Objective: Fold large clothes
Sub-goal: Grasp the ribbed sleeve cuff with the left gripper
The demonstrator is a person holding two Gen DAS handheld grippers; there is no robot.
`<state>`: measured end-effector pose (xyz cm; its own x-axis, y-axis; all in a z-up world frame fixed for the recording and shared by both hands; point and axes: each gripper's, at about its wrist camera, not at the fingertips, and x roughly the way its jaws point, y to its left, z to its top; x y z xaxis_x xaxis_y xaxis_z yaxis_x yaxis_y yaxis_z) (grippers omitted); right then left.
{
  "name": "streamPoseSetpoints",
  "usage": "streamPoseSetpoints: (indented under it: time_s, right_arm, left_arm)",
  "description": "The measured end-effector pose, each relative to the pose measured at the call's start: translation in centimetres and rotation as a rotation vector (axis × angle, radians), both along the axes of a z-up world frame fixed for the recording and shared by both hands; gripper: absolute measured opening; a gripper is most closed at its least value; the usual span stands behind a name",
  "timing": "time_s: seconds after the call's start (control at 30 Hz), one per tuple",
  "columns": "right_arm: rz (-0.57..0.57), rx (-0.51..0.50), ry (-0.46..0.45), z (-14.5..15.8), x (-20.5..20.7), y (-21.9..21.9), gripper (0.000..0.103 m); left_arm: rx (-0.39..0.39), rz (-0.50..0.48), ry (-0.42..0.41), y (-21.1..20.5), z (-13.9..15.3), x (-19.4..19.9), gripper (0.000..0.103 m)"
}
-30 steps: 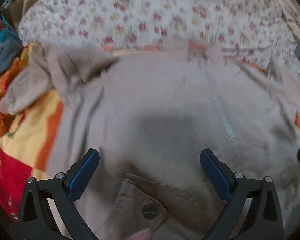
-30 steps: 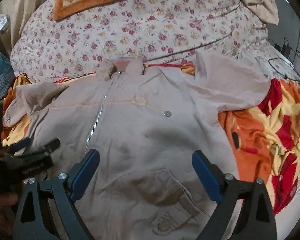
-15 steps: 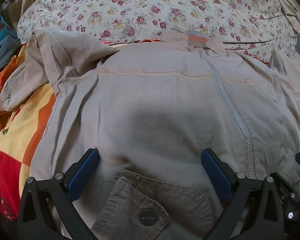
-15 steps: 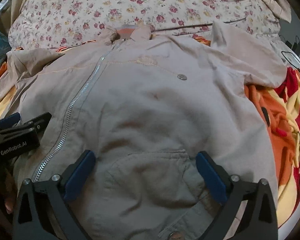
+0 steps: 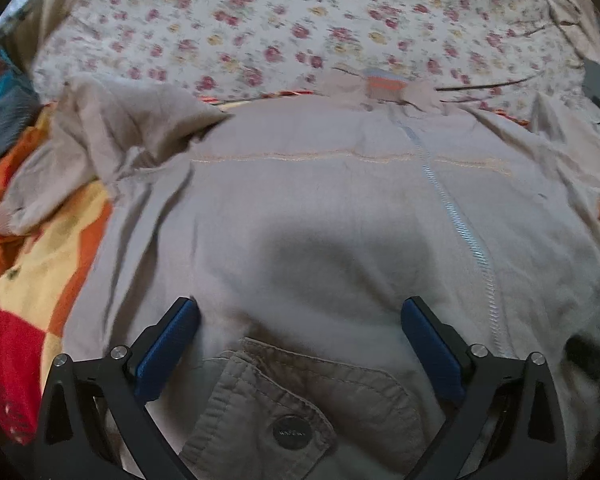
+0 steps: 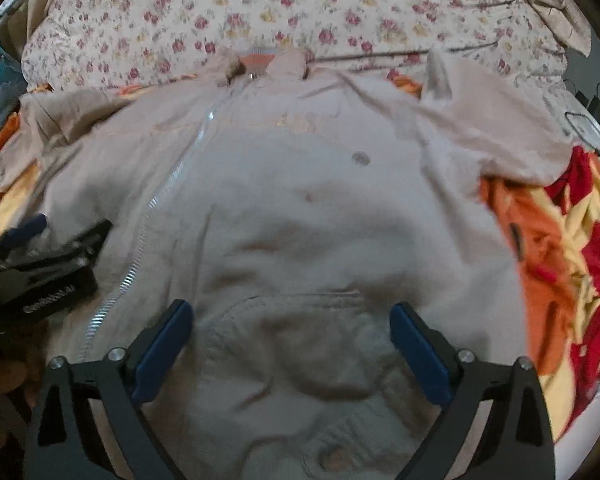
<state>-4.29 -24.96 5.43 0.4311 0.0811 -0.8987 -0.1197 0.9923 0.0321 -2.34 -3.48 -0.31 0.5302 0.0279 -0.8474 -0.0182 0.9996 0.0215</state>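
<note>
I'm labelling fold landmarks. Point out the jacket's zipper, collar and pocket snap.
zipper (image 5: 456, 216), left wrist view, mid-length teeth.
collar (image 6: 288, 65), right wrist view, right flap.
pocket snap (image 5: 293, 432), left wrist view, button centre.

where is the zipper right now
The zipper runs down the jacket right of centre in the left view, from the collar toward the hem.

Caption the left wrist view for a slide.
Open left gripper poised over a beige zip-up jacket spread flat on a patterned bedspread.

Jacket (image 5: 340, 208) surface clear between wide-open tongs
</note>
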Motion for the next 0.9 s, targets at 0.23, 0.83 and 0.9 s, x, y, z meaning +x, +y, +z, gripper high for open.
streamPoseSetpoints:
  time_s: [0.23, 0.83, 0.9]
  right_arm:
    - [0.041, -0.110, -0.210, 5.0, -2.3, -4.2, 0.099]
    - [0.042, -0.042, -0.193, 3.8, -2.0, -4.9, 0.099]
    - [0.015, -0.024, -0.188, 4.0, -1.8, -5.6, 0.099]
  left_arm:
    - [-0.257, 0.017, 0.039, 4.0, 4.2, 0.6, 0.093]
    - [-0.434, 0.381, 0.160, 25.6, 8.4, 14.9, 0.030]
    - [-0.378, 0.378, 0.179, 25.0, 7.2, 13.4, 0.005]
